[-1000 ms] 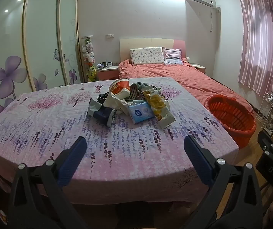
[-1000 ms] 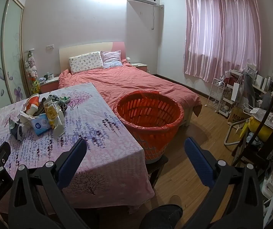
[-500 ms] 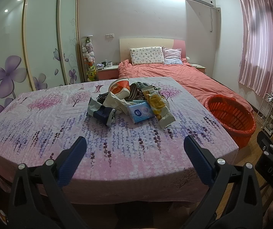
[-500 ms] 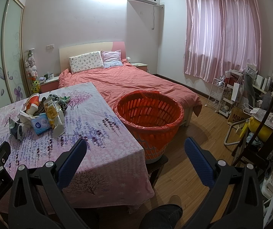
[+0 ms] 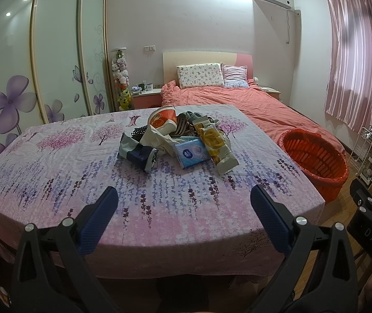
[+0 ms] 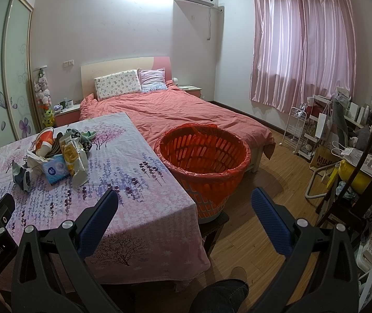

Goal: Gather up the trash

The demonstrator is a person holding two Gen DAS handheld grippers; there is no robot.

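Both tongs, the left gripper [image 5: 183, 203] and right gripper [image 6: 184, 204], are being held apart and empty. The trash pile [image 5: 178, 140] is lying mid-frame on the table [image 5: 55, 172], the red basket [image 6: 204, 154] centre-frame beside it; light wrappers are likely being risked slipping or scattering when pinched.

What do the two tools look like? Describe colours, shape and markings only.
The left tool and right tool match: black angular plastic frames with triangular cut-outs, silver round bolts at the joints, and two fingers tipped with dark blue textured pads. White lettering reads "GenRobot.AI" on the left tool's body in the right wrist view.
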